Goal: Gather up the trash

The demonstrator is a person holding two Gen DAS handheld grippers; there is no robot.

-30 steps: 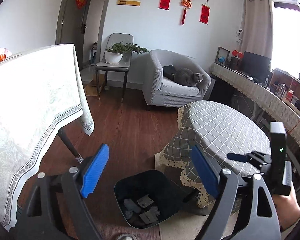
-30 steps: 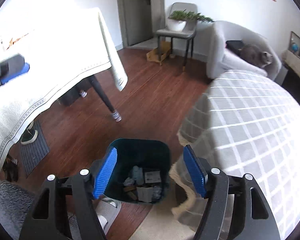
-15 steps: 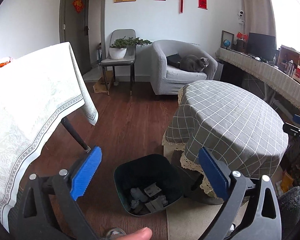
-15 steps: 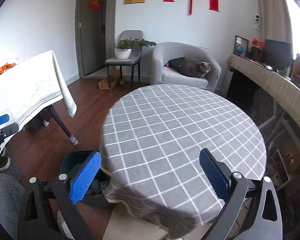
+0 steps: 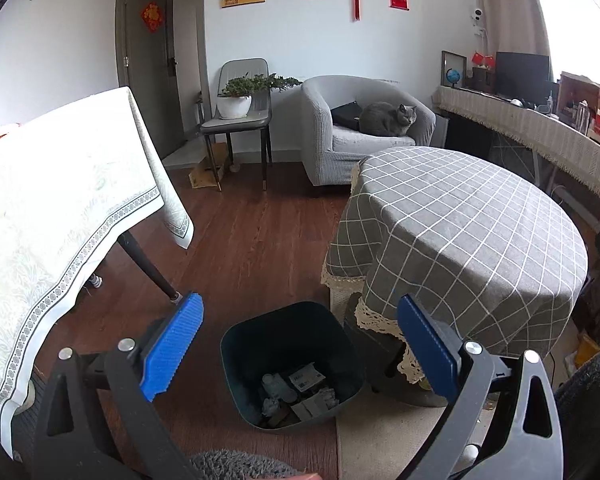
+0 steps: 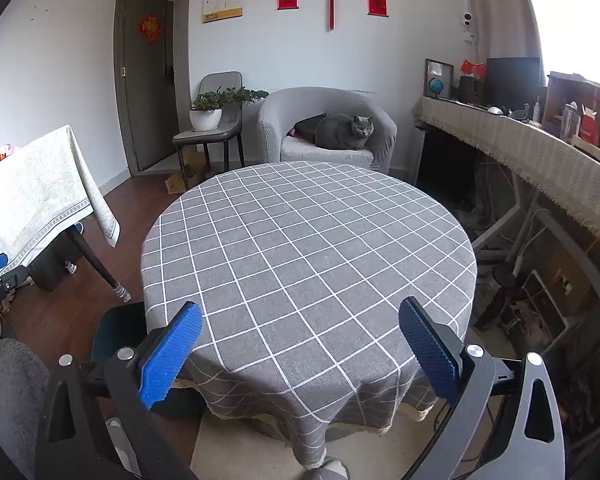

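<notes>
Both claws hanging wide and empty right now: left gripper (image 5: 298, 344) gaping over the bin (image 5: 290, 364), jaws just finishing opening with nothing between them, and right gripper (image 6: 300, 346) likewise just spreading out, only the round table (image 6: 308, 248) showing past its pads. Looking pretty far along, judging by the layout: trash (image 5: 296, 390) sitting in a small heap at the bottom of the bin, which is standing on the floor just beside the round table, touching its cloth edge by the look of it. Table top looking bare in both views, so maybe nothing left there to grab. Not seeing much of the white table (image 5: 60, 200) on the left though, top mostly cut off, something orange peeking at its far edge, too small to call. Bin half hiding behind the cloth in the right view. Floor under both tables hiding in shadow, so possibly missing bits there.
</notes>
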